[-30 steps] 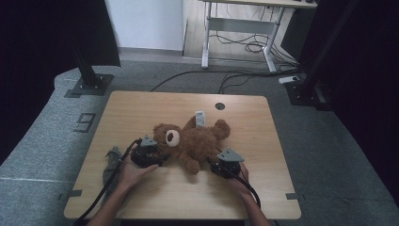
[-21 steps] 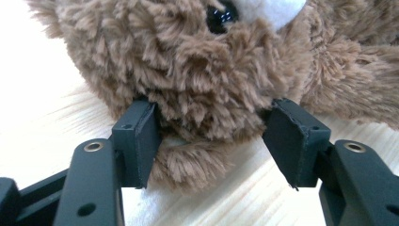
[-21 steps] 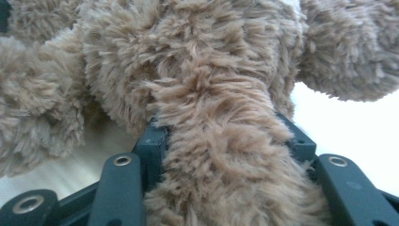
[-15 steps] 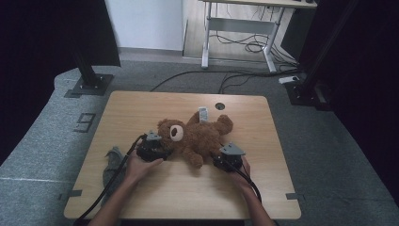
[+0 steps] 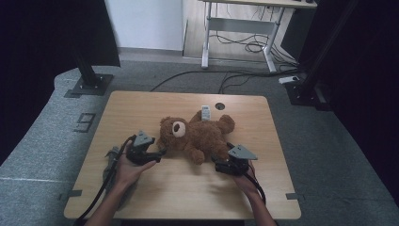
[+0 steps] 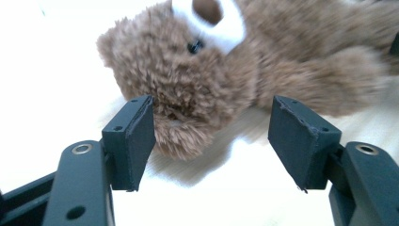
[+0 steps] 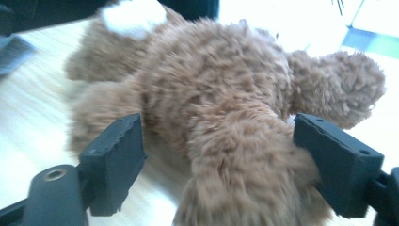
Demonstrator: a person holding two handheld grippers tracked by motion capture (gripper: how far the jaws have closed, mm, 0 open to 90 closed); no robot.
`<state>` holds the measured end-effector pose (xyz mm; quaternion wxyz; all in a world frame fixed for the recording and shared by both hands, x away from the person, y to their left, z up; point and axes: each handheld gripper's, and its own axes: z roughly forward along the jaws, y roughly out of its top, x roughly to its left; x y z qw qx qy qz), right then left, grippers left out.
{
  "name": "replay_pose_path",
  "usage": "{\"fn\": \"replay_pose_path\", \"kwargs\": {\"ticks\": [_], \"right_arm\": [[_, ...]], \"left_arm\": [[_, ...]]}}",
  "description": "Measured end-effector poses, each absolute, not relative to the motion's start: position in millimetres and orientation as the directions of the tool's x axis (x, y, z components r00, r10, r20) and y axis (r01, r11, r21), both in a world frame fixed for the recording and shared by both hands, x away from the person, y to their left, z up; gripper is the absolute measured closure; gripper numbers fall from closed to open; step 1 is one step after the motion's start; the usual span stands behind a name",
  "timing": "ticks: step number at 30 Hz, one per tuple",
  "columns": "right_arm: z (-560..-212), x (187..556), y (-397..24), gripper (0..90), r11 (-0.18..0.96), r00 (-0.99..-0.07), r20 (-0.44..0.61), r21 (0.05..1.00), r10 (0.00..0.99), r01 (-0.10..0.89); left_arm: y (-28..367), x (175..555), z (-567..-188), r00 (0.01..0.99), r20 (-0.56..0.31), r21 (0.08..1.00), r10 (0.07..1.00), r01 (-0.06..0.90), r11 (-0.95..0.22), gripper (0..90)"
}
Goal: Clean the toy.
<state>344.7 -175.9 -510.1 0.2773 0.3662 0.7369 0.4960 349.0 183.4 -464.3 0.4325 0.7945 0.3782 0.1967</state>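
Observation:
A brown teddy bear lies on its back in the middle of the wooden table, head toward the left. My left gripper is at the bear's head. In the left gripper view its jaws have just been opening and stand apart around the bear's ear, with the right pad clear of the fur. My right gripper is at the bear's lower leg. Its jaws have just been opening and stand wide, with the furry leg between them, not squeezed.
A grey cloth lies by the table's left front under my left forearm. A white tag sticks out behind the bear, near a round cable hole. Black stand bases and cables are on the floor beyond.
Both hands have shifted slightly beside the bear. The bear has settled a little farther back on the table.

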Motion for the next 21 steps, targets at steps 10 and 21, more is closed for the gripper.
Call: {"fn": "replay_pose_path", "kwargs": {"ticks": [10, 21], "right_arm": [[-506.8, 308.6, -197.4, 19.1, 0.225, -0.598, -0.041, 0.945, 0.800, 0.236], [-534.2, 281.4, -231.9, 21.6, 0.164, -0.556, 0.026, 0.943, 0.831, 0.291]], "left_arm": [[222.8, 298.6, -463.9, 0.661, -0.082, 0.865, 0.746, 0.419, -0.277, 32.7], [225.1, 278.7, -492.9, 0.674, -0.044, 0.825, 0.738, 0.441, -0.354, 32.8]]}}
